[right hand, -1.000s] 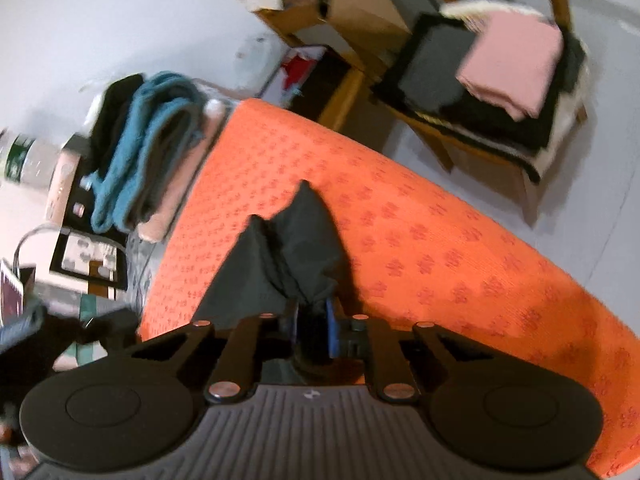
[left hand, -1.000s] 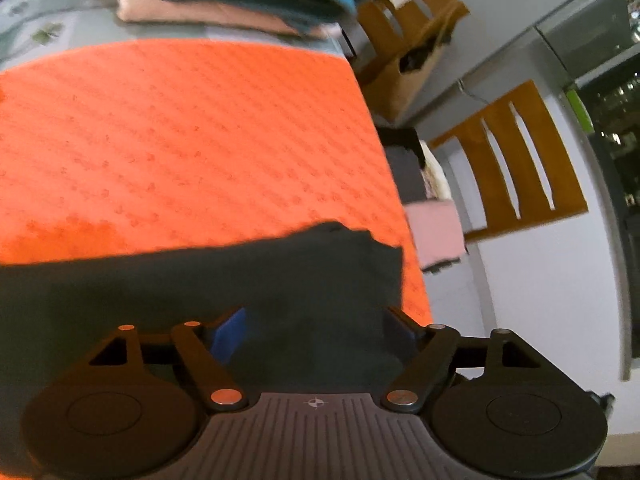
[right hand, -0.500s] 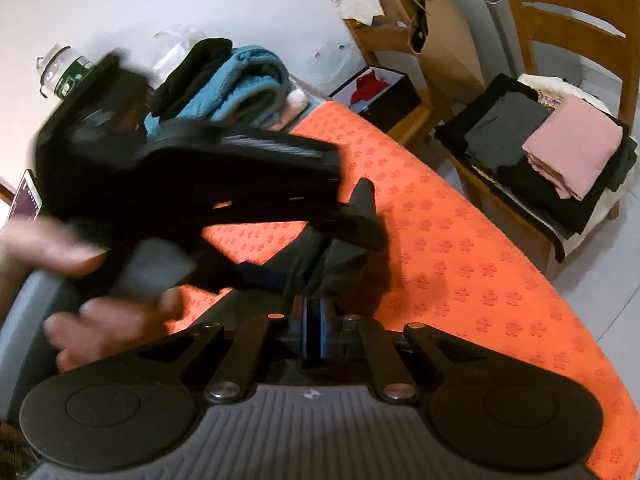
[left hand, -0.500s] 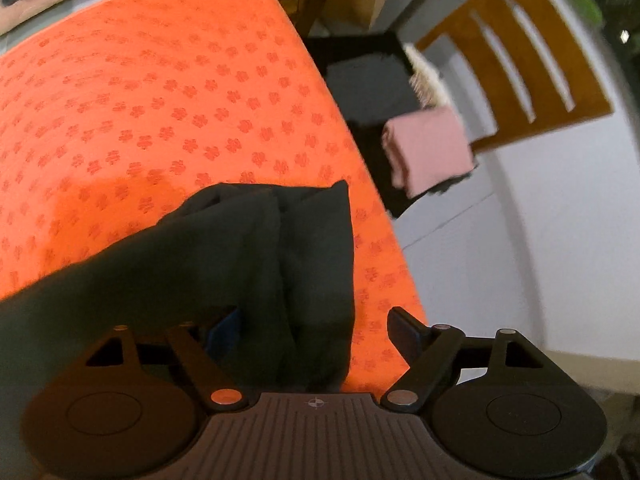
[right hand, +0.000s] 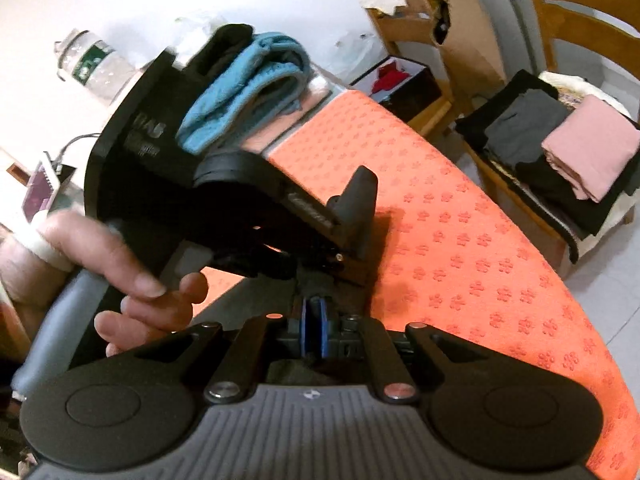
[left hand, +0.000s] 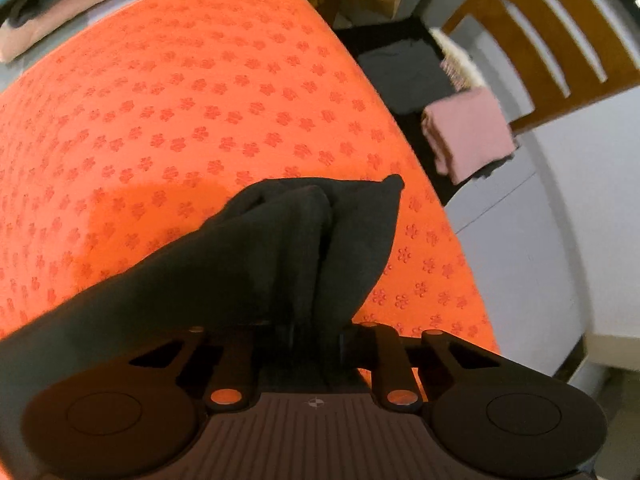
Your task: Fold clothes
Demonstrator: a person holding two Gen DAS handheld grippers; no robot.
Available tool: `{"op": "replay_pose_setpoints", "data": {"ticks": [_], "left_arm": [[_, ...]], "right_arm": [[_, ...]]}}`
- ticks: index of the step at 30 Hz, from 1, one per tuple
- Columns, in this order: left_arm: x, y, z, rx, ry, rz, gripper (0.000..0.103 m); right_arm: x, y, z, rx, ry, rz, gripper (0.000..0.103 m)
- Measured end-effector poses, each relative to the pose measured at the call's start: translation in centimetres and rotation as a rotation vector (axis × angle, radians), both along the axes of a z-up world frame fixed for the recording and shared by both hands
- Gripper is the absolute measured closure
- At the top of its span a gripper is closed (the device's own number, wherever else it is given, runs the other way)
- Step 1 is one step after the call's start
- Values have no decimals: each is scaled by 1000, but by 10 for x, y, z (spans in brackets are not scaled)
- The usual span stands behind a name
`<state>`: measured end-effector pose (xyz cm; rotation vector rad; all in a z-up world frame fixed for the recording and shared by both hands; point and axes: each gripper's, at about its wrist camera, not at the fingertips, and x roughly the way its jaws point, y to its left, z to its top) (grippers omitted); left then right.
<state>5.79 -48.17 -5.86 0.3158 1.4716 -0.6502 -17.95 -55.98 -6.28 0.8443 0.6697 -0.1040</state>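
Dark garment point(left hand: 288, 252): it lies bunched on the near right part of the orange cover, one corner poking up toward the far side. You have both tools on it, so the cloth rises in a ridge instead of lying flat, which reads as a fold being gathered and not yet laid down.

Left tongs point(left hand: 316, 334): your jaws have just been closing, and the dark fabric is bunched between them. The tips are hidden under the cloth in the left wrist view, but the linkage is drawn in, so you look to be pinching a thick pleat. The tool points steeply down, which suits taking hold of fabric off the surface.

Right tongs point(right hand: 314, 330): the blue pads are pressed nearly together. Dark cloth sits just under and ahead of them, and I judge that you are pinching a thin edge of the garment there, though the pinch itself is partly hidden.

Hand point(right hand: 132, 280): your left hand wraps the grey handle of the left tool, which crosses close in front of the right one. The two grips sit near each other on the same cloth.

Orange cover point(left hand: 200, 100): it spreads over the desk as the folding surface, mostly bare beyond the garment.

Pile of clothes point(right hand: 248, 80): teal and dark pieces stacked at the far left end of the desk.

Chair point(right hand: 560, 148): off the far right edge, carrying folded pink, grey and black items, likely the finished stack.
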Motion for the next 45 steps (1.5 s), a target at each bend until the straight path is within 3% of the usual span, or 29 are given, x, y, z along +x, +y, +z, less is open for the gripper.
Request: {"op": "replay_pose_setpoints", "data": {"ticks": [6,13,18,27,38,45], "left_arm": [[9,60,40,-189,-13,138,83],[19,171,86,-361,-28,333,83],[19,251,97,-438,-29,435,83],[9,353,62,-511,3,595,83],[3,427,14,-607,26,647,83],[-3,444,0,-695,-10,627,83]], "right_arm": [[-14,-8,22,12,-72,129,90],[-11,-12,21,-24,22,178,87],[3,1,19,-31,65,243,87],[40,47,33,-88,96,409,87],[70,104,52,-201,114,586,87],[100,169,57,-384,108,782,87]]}}
